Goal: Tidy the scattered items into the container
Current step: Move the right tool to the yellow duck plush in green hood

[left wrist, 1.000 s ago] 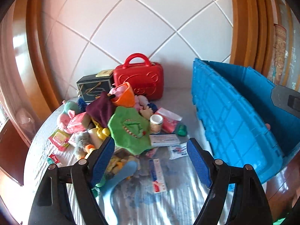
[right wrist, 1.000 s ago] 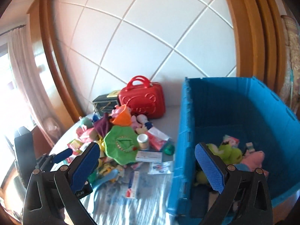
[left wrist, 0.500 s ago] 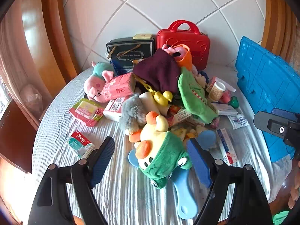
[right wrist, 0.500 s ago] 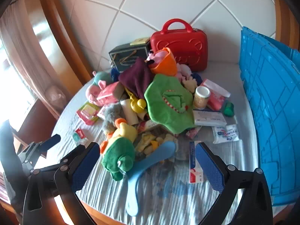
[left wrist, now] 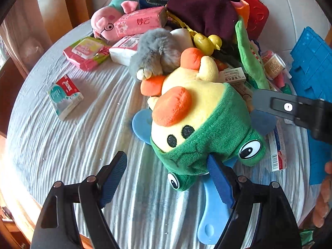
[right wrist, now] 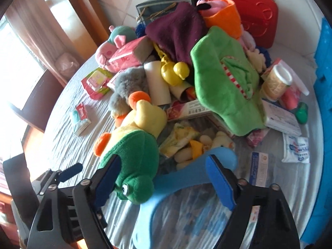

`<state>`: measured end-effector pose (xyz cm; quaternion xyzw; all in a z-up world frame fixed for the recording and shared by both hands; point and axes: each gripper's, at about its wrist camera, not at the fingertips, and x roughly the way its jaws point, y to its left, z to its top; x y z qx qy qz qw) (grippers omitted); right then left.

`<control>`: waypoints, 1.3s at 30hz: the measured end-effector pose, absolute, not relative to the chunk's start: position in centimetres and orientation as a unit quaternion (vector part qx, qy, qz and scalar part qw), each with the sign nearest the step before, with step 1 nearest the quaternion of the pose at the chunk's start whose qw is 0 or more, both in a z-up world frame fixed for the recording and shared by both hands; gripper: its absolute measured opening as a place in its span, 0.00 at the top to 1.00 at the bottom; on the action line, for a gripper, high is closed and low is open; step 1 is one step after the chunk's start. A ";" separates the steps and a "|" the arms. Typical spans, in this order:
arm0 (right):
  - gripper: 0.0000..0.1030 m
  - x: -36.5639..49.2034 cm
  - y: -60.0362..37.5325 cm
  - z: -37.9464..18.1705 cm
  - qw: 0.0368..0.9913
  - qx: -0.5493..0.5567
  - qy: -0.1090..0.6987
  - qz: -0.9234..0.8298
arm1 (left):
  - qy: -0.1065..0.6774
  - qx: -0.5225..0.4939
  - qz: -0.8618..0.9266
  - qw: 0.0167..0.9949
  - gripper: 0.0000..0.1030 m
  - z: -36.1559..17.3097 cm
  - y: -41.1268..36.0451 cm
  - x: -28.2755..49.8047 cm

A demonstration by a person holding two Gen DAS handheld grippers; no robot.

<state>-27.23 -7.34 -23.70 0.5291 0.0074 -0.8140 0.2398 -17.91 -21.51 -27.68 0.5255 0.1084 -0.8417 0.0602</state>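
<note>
Soft, light yellow plush duck in a green frog hood point(right wrist: 132, 145) squashes easily; grab the hood. Right gripper point(right wrist: 164, 178) closing around it, pads not yet pressing; left gripper point(left wrist: 168, 180) open.

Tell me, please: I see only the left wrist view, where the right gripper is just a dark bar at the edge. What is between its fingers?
Observer: The right gripper is closing around the blue curved plastic piece. Nothing is pinched yet.
Operator: Is the duck plush also inside?
Observer: Only partly. The green hood end of the duck plush sits just inside, against one finger. Its yellow body stays outside.
Operator: What is hidden behind the plush from me?
Observer: A clear bag of small pale toys lies between it and the green crocodile plush.
</note>
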 end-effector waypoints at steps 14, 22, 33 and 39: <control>0.28 -31.1 -11.1 -28.3 0.262 0.567 0.022 -0.781 | 0.119 0.564 -0.817 0.030 0.22 -31.4 -21.5 -19.1; 0.27 -30.2 -10.8 -30.1 0.233 0.617 -0.102 -0.745 | 0.006 0.568 -0.816 0.104 0.22 -30.7 -28.9 -21.0; 0.25 -25.9 -15.1 -28.6 0.208 0.592 -0.048 -0.777 | 0.051 0.507 -0.857 0.075 0.21 -25.0 -34.5 -20.7; 0.00 -27.1 -10.1 -25.9 0.177 0.557 -0.019 -0.811 | 0.069 0.507 -0.858 0.045 0.21 -24.9 -29.2 -18.9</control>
